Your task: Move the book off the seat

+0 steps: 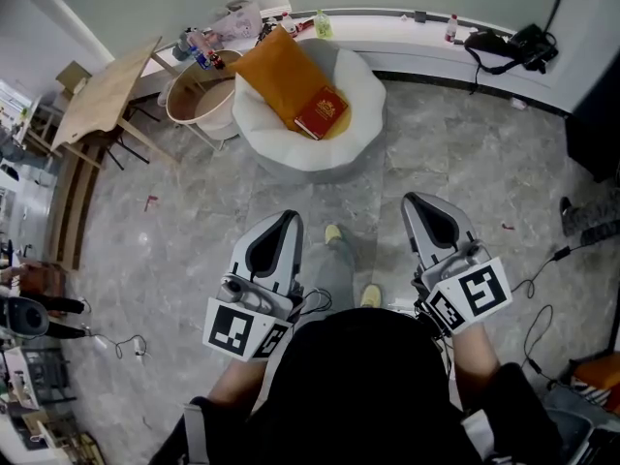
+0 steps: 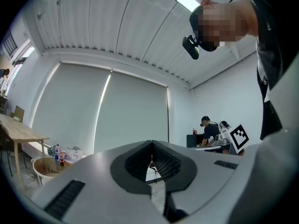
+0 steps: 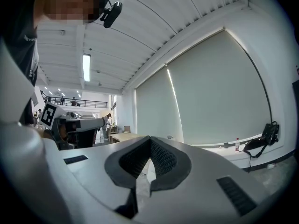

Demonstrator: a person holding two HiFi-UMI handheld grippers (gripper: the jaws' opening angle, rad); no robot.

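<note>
1. Closest to the head cam: my black top (image 1: 358, 386), at 6 o'clock, fills the btm of the head view.
2. L gripper (image 1: 288, 218) sits just ahead of it at 7 o'clock and R gripper (image 1: 415, 200) at 4 o'clock. Both point fwd over the grey floor (image 1: 194, 221), each w/ its marker cube (image 1: 242, 329) nearest me.
3. L gripper view: jaws clenched, tips touching, nothing btwn them.
4. R gripper view: same, jaws clenched tip to tip and empty.
5. Book (image 1: 322, 111), red, is at 12 o'clock, well apart from both grippers. It lies flat on the white round seat (image 1: 291, 153), overlapping the near corner of an orange cushion (image 1: 281, 76) that leans on the seat's back.
6. Round tub (image 1: 199, 100) stands just beside the seat at its 9 o'clock, and a wooden table (image 1: 107, 90) stands further out at 10 o'clock.
7. Black bag (image 1: 513, 45) rests on the wall ledge at 1 o'clock.
8. Yellow shoes (image 1: 332, 232) show btwn the grippers, on the floor.
</note>
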